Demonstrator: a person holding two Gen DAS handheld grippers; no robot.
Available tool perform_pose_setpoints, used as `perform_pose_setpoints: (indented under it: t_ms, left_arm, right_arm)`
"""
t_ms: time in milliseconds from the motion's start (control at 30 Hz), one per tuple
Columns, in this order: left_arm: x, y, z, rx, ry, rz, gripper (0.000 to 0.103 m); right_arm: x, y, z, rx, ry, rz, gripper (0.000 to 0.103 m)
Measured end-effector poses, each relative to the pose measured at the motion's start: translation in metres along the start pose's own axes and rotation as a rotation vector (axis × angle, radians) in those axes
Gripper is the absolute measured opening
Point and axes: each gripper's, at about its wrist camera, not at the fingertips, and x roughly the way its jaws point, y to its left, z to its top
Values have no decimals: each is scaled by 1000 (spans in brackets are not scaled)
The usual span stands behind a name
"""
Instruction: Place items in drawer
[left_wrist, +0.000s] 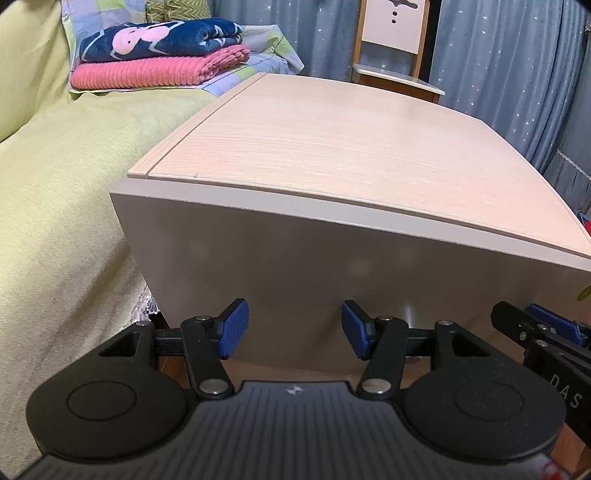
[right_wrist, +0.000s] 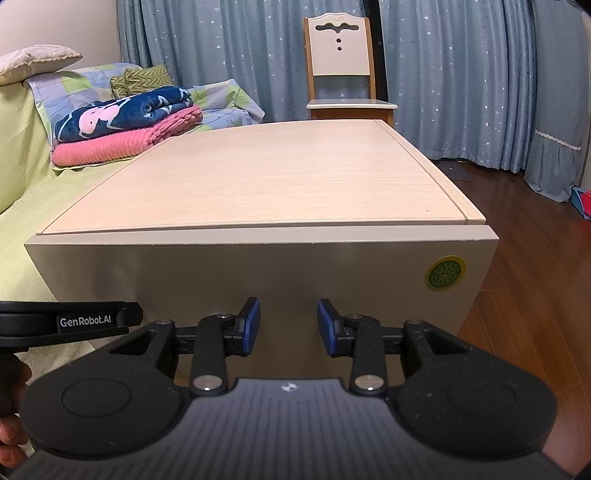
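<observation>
On the far left, a bed with a yellow-green cover (right_wrist: 22, 206) carries a folded pink blanket (right_wrist: 110, 142) with a navy patterned blanket (right_wrist: 122, 110) stacked on top. Beside the bed stands a low cabinet with a pale wood-grain top (right_wrist: 258, 177); its drawer front (right_wrist: 229, 280) is a flat, glossy beige panel, fully closed and flush under the top, with a round green-and-yellow sticker (right_wrist: 444, 272) near its upper right corner. The left gripper (left_wrist: 295, 328) faces the lower part of this panel, jaws spread wide, blue pads (left_wrist: 233, 328) empty. The right gripper (right_wrist: 289, 326) sits just beside it, likewise aimed at the drawer front, jaws parted and holding nothing. Behind the cabinet, a white-and-wood chair (right_wrist: 341, 70) stands before blue star-print curtains (right_wrist: 461, 74), with dark wood flooring (right_wrist: 535, 295) to the right
</observation>
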Motion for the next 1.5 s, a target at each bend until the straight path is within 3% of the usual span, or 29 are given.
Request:
perform_pose_setpoints:
  t_ms: [400,733,867,967,1033,1067,1133,1233,1400,1500]
  left_arm:
    - [1,0,1,-7,4,-4,59]
    - [2,0,4,-5,5,0,59]
    - [3,3,1,-10,53,-1,59]
    - [-1,3,1,7,103,7,60]
    - [-6,0,4,31,128,18,61]
    - [-10,-2,6,43,134,25,63]
    - [-20,-4,12,62,146,49,76]
    - [-39,-6,23,65,133,71,78]
    - [-72,-7,39,35,108,69,88]
    - [-90,-11,44,53,85,90,90]
  right_arm:
    - [1,0,0,17,-6,-8,31]
    - [7,4,0,140,10,-22,33]
    - [2,-1,5,168,16,2,35]
    - [-8,-9,10,188,38,21,45]
    - [-9,-17,13,213,91,33,60]
    - [-10,-20,14,228,115,38,61]
    - [-14,-25,16,243,147,52,72]
    - [-20,-27,22,240,177,55,87]
    - [-37,-22,37,197,172,67,101]
    - [-53,-21,49,186,137,64,102]
